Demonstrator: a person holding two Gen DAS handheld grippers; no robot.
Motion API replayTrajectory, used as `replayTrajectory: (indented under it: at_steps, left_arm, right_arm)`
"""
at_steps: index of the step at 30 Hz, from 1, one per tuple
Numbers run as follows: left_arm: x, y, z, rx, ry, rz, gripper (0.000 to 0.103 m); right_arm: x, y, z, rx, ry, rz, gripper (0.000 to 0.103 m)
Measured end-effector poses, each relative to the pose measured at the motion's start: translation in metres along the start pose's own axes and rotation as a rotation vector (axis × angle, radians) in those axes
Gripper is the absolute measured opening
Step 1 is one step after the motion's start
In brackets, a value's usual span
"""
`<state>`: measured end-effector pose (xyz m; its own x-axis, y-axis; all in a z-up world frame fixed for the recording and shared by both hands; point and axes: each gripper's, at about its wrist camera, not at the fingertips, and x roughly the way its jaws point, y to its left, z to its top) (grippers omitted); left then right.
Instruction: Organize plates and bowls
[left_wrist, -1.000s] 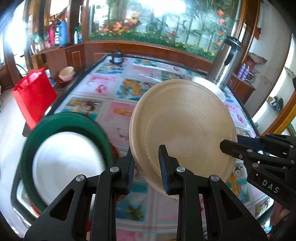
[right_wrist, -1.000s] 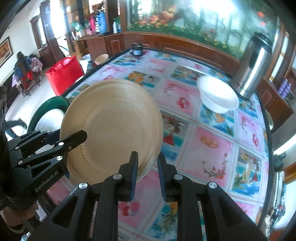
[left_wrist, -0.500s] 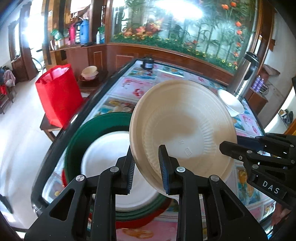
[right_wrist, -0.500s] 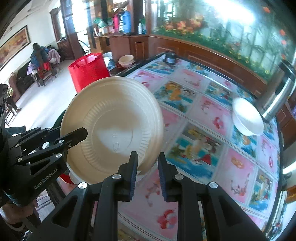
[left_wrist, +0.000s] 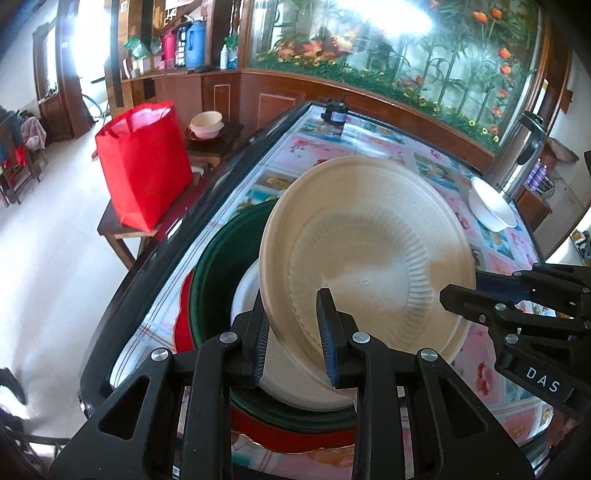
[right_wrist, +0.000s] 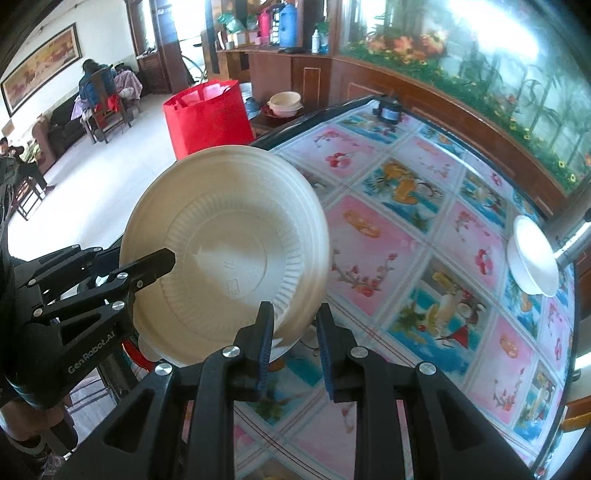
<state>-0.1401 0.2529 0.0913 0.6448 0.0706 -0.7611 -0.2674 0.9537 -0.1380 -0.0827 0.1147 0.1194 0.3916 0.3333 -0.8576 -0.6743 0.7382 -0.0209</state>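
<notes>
Both claws pinch one cream plate: the left claw on its near rim, the right claw on the opposite edge. The plate hangs tilted just ahead of the left claw, above the stack of plates on the bench. Stacking seems underway; next, level it, lower it, release.

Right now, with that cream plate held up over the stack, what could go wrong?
Both the left hand-held gripper and the right hand-held gripper pinch the tilted cream plate only at its rim, so it might slip or flex. Lowered off-centre, it could land askew on the white plate inside the green dish near the table edge.
</notes>
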Motion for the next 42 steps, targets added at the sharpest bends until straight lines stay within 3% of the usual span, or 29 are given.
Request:
replayTrajectory:
  at_steps: [42]
  left_arm:
    - [0.005, 0.014, -0.012, 0.008, 0.0, 0.058, 0.025]
  right_arm:
    - [0.019, 0.019, -0.003, -0.029, 0.052, 0.024, 0.029]
